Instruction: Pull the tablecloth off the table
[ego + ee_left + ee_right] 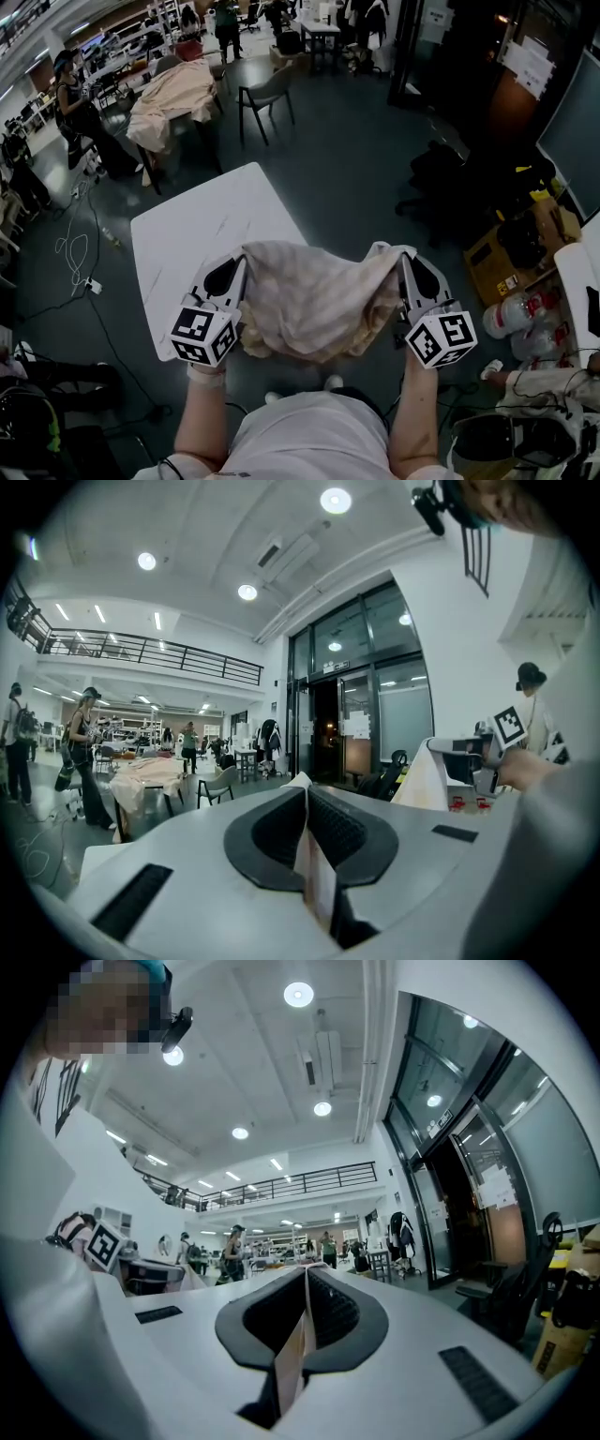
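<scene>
A beige tablecloth (314,300) hangs bunched in the air between my two grippers, clear of the white table (192,234), whose bare top lies ahead and to the left. My left gripper (246,261) is shut on the cloth's left corner, and a thin fold of cloth (309,855) is pinched between its black pads. My right gripper (401,255) is shut on the right corner, with a strip of cloth (292,1354) clamped between its pads. In the left gripper view the right gripper (478,761) shows off to the side with cloth draped from it.
A second table draped in beige cloth (173,98) stands far back left, with a chair (264,98) beside it. People stand at the back left (75,103). Black chairs (450,187) and boxes with bottles (520,309) crowd the right. Cables (75,253) lie on the floor left.
</scene>
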